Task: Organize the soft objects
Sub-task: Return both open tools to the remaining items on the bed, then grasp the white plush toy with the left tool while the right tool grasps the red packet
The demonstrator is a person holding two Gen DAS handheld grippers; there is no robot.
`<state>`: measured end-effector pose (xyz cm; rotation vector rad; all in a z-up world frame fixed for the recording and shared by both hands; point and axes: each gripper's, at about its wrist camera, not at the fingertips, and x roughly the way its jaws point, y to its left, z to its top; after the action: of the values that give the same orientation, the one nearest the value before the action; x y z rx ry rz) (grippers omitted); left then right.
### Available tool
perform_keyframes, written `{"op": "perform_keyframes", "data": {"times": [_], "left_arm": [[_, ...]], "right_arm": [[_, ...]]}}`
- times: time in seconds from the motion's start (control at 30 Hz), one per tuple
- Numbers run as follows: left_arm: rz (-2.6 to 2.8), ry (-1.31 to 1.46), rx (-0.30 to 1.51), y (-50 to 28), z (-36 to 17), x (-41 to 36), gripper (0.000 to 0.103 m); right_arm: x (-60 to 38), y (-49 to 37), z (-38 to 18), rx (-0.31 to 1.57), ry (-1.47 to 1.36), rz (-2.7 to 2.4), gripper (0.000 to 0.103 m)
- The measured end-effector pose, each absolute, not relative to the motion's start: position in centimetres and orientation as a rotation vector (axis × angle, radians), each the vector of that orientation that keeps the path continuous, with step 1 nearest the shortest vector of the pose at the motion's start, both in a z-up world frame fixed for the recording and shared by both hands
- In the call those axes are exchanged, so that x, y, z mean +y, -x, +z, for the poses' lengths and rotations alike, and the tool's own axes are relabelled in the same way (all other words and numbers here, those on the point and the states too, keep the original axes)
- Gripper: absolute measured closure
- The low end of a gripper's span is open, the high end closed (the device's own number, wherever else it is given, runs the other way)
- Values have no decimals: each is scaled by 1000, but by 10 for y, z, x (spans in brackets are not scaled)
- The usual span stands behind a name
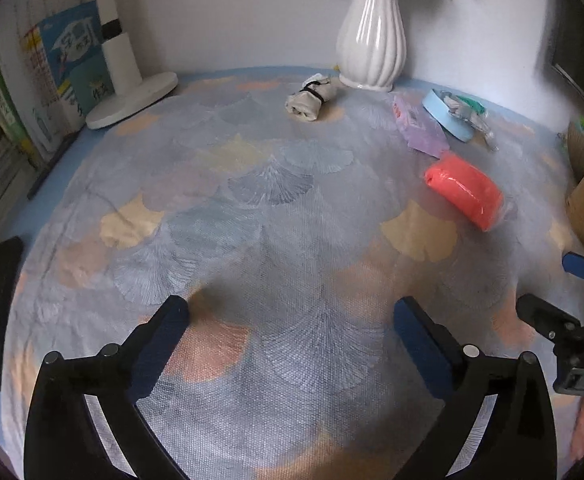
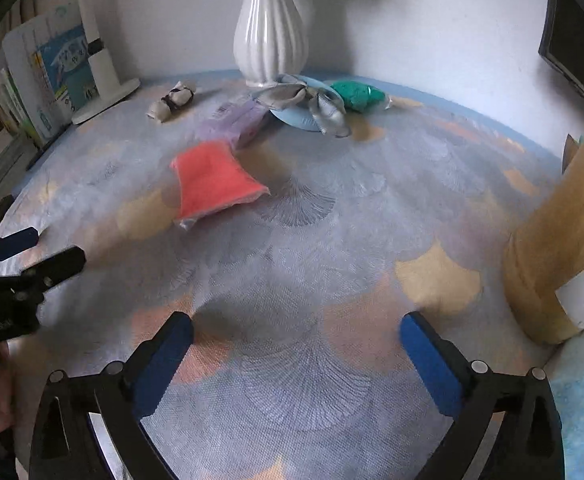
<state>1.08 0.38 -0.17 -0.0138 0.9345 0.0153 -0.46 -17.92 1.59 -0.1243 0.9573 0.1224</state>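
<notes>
Soft, even daylight, dim grey shadows at lower centre of both frames, faint glare on the white vase (image 1: 372,36), strong fisheye bending and dark vignette at the corners, slight blur toward the edges.

R gripper (image 2: 296,326) jaws wide apart over patterned cloth (image 2: 292,272), nothing btwn them. Coral pouch (image 2: 213,180) lies ahead-left; purple pack (image 2: 233,122), green pouch (image 2: 358,96) & white vase (image 2: 269,36) further back. L gripper (image 2: 35,250) at left edge.
</notes>
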Motion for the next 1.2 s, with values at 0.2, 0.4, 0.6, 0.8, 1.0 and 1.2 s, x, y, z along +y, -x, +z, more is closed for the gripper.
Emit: {"op": "perform_keyframes", "data": {"times": [0.2, 0.4, 0.6, 0.8, 1.0, 1.2], "left_arm": [[13, 19, 934, -10, -2, 5, 1], [13, 19, 935, -11, -2, 4, 1], [-34, 21, 1018, -19, 5, 4, 1], [-87, -46, 871, -53, 62, 13, 1], [-97, -83, 841, -120, 55, 21, 4], [-114, -70, 851, -166, 26, 20, 13]], "right_arm": [[-182, 3, 16, 959, 112, 128, 0], [-180, 4, 15, 958, 113, 128, 0], [-181, 1, 16, 983, 104, 132, 0], [-173, -22, 25, 1079, 49, 193, 0], [-155, -49, 48, 962, 34, 265, 0], [-142, -68, 30, 941, -3, 306, 0]]}}
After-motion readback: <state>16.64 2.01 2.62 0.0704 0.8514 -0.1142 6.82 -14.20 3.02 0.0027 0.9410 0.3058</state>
